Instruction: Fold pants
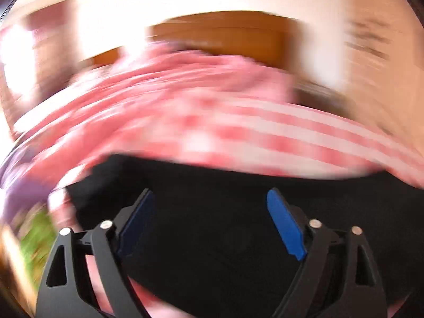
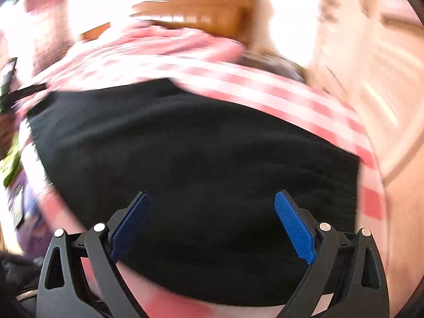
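Observation:
The black pants (image 1: 225,225) lie on a pink and white checked bedspread (image 1: 185,122). Both views are blurred by motion. My left gripper (image 1: 210,198) is open, its blue pads wide apart just above the black cloth, holding nothing. In the right wrist view the pants (image 2: 198,159) fill the middle as a broad dark patch with a straight right edge. My right gripper (image 2: 212,198) is open too, above the near part of the pants, empty.
The checked bedspread (image 2: 265,87) runs to a brown wooden headboard (image 2: 212,10) at the far end. Pale wooden cupboard doors (image 2: 384,79) stand to the right. Blurred green and purple things (image 1: 34,233) lie at the left edge.

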